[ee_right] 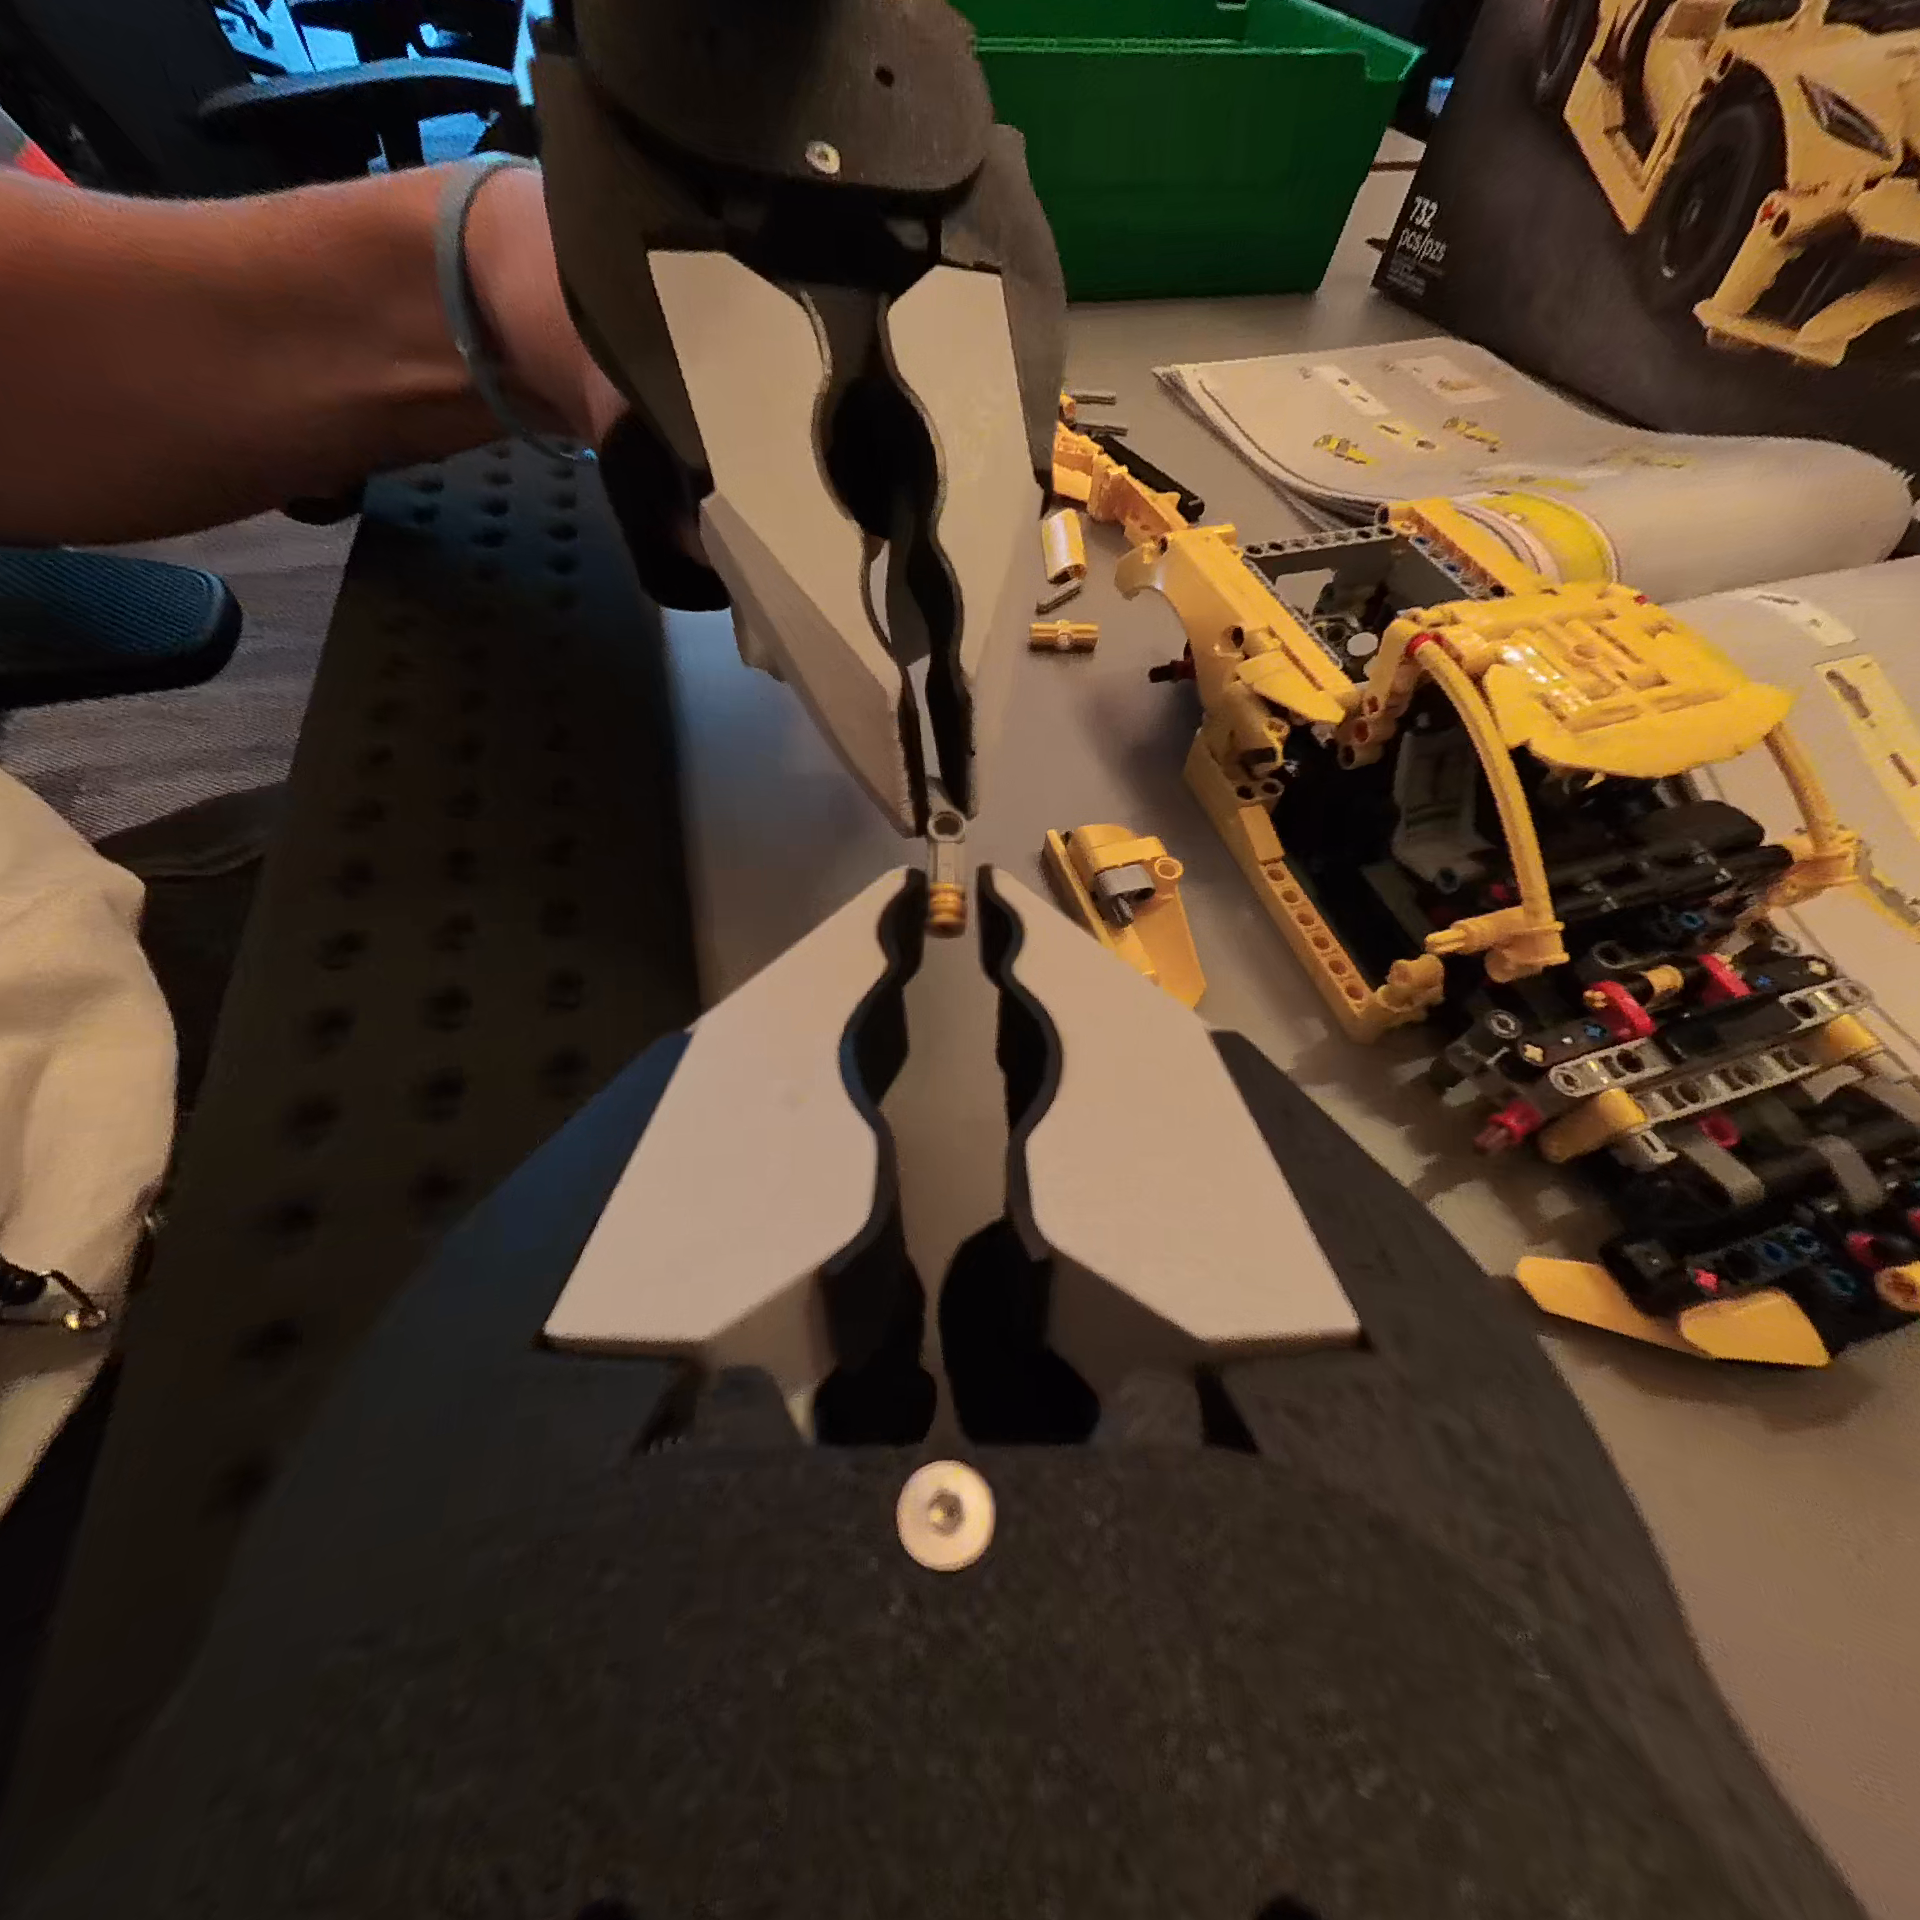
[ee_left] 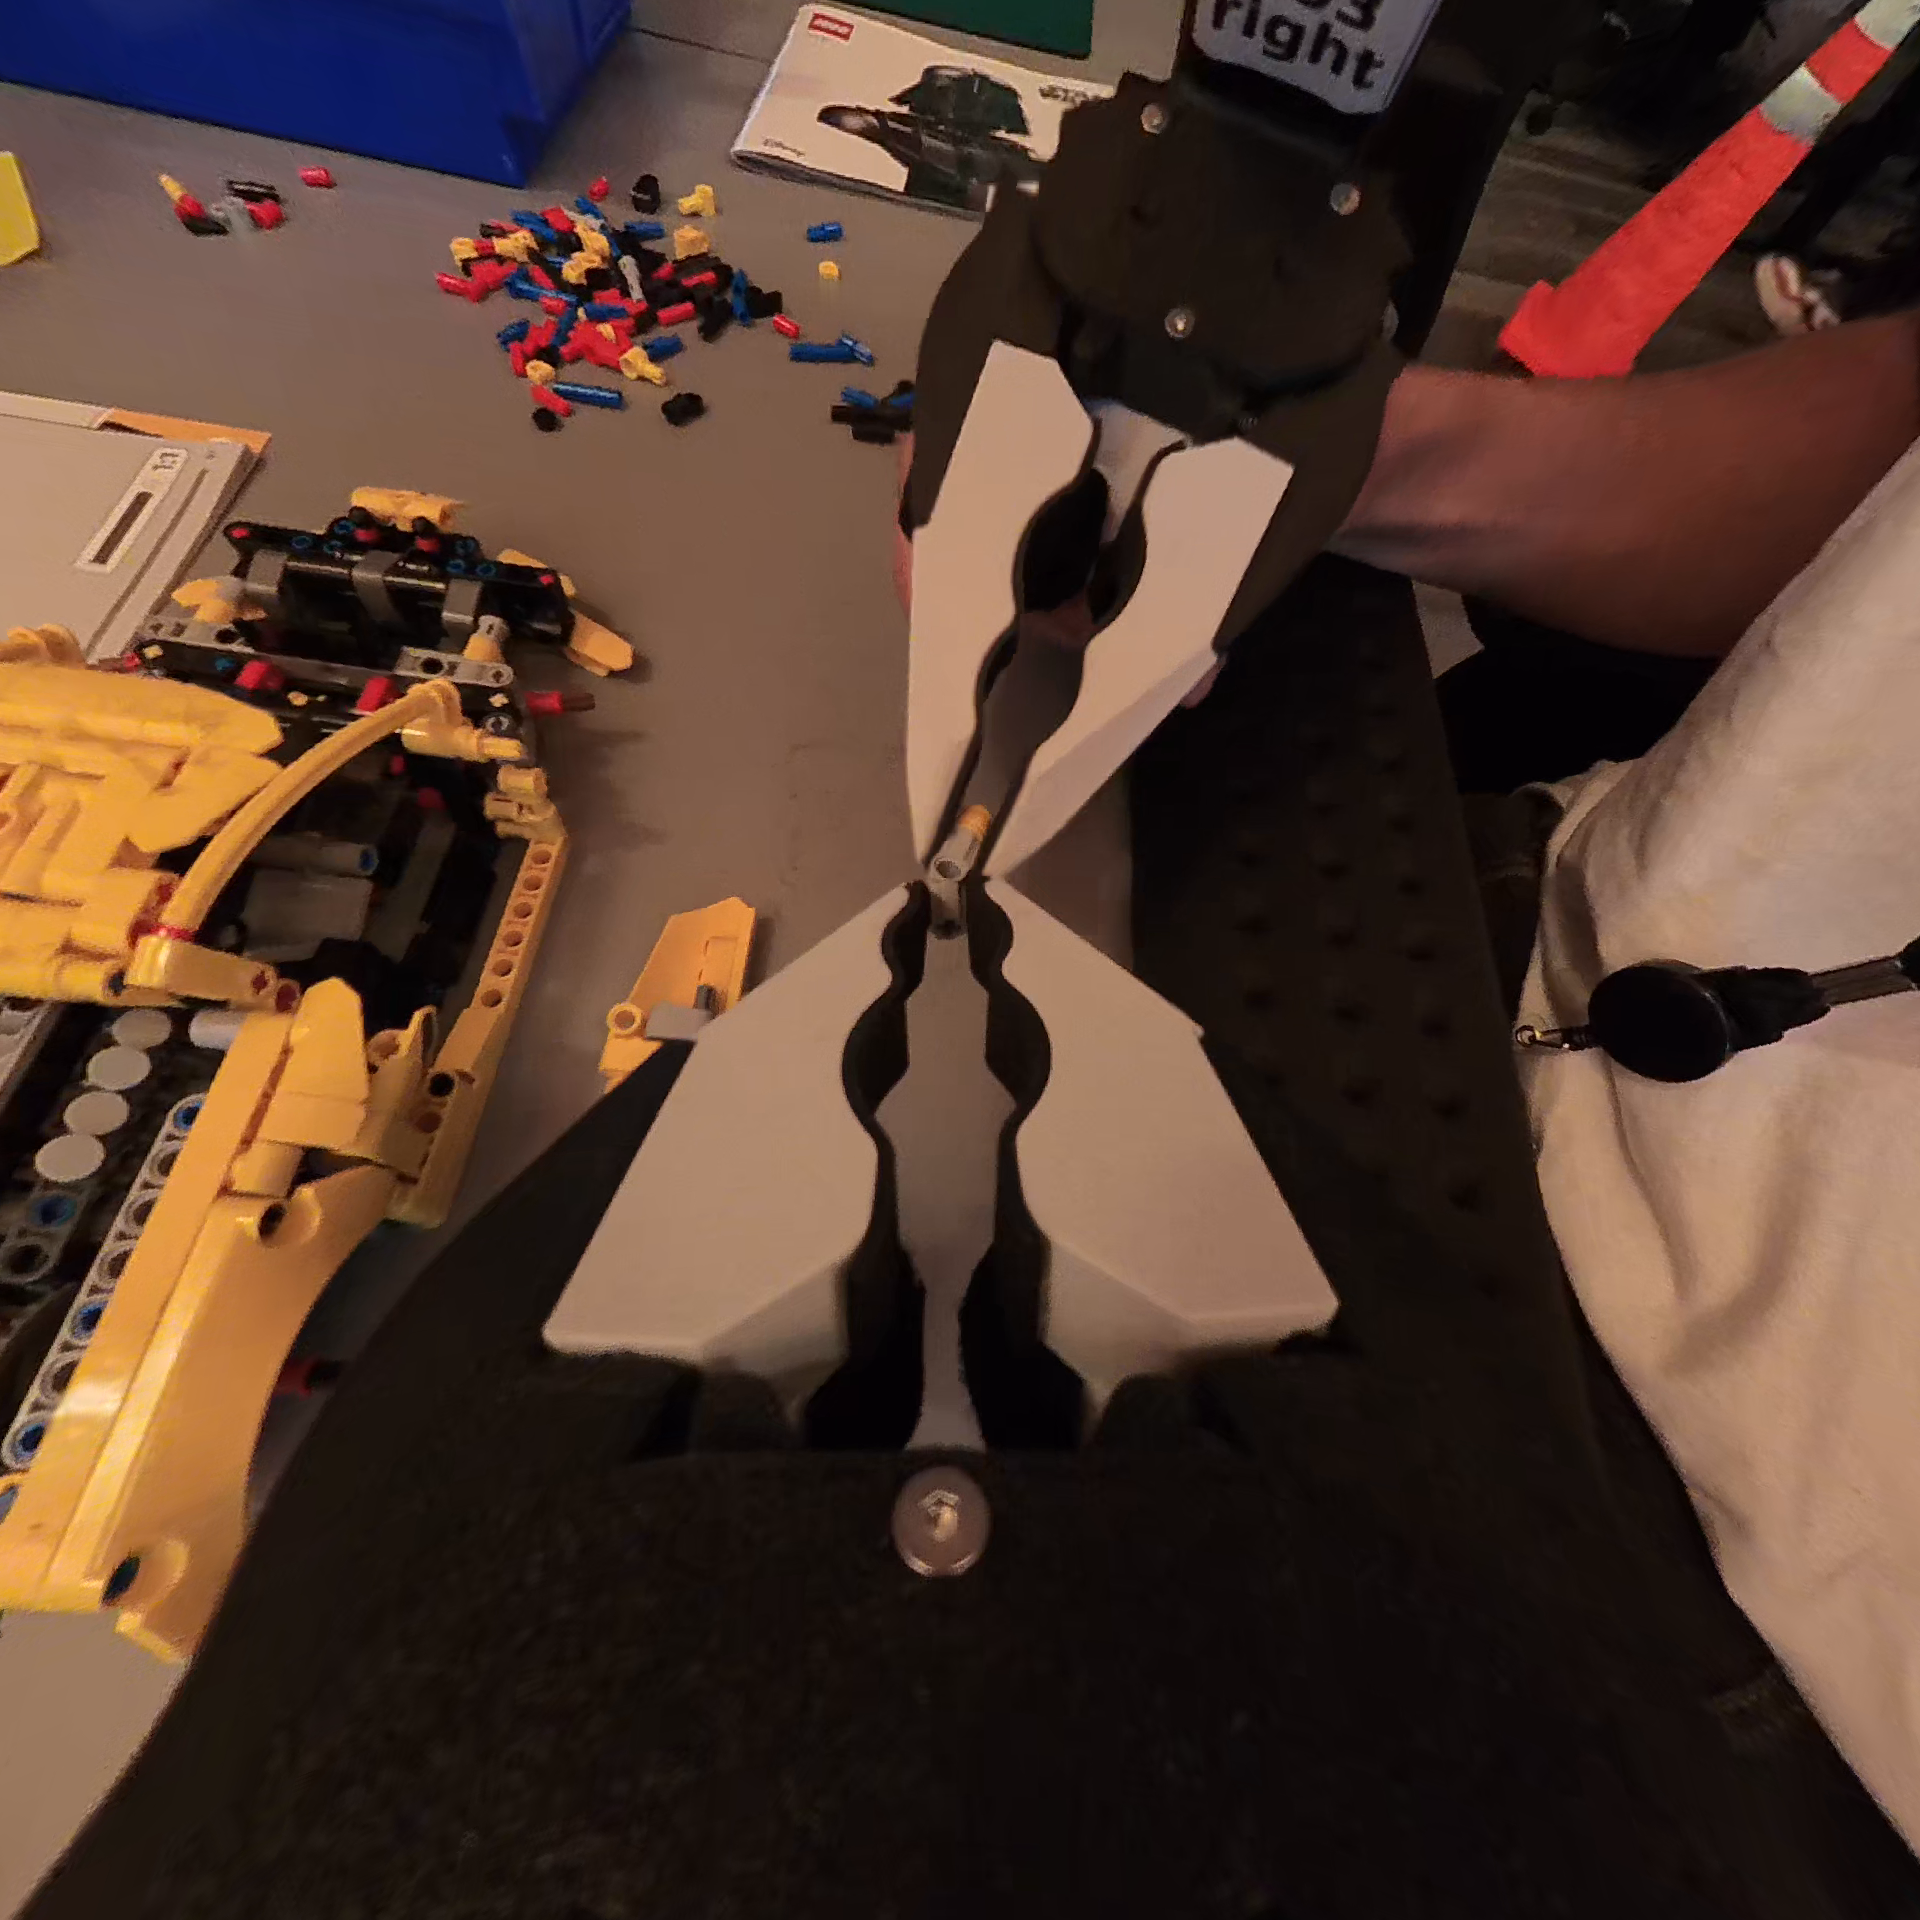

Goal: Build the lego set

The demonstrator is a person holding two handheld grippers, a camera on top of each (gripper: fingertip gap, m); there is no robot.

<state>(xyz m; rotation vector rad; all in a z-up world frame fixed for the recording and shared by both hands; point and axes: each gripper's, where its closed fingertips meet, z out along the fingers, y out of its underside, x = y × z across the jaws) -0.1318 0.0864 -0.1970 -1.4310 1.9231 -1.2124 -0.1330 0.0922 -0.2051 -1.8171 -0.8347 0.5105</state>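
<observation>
My left gripper (ee_left: 948, 902) is shut on a small grey connector (ee_left: 948, 878), held above the table's near edge. My right gripper (ee_right: 948, 891) faces it tip to tip and is shut on a short yellow pin (ee_right: 945, 906). The pin's end meets the connector (ee_right: 948, 840). In the left wrist view the right gripper (ee_left: 966, 836) comes down from above with the pin (ee_left: 975, 821). In the right wrist view the left gripper (ee_right: 940, 812) does the same. The partly built yellow car (ee_left: 260, 935) lies to the side on the grey table (ee_left: 748, 644) and also shows in the right wrist view (ee_right: 1558, 883).
A loose yellow panel piece (ee_left: 686, 977) (ee_right: 1122, 914) lies between the grippers and the car. A pile of small coloured pins (ee_left: 623, 291), a blue bin (ee_left: 312, 73), a green bin (ee_right: 1174, 156), booklets (ee_left: 904, 114) (ee_right: 1455, 436) and the set's box (ee_right: 1714, 177) stand farther back. A black perforated strip (ee_right: 468, 831) runs along the table edge. Both grippers' tips are close together, under 4 cm apart.
</observation>
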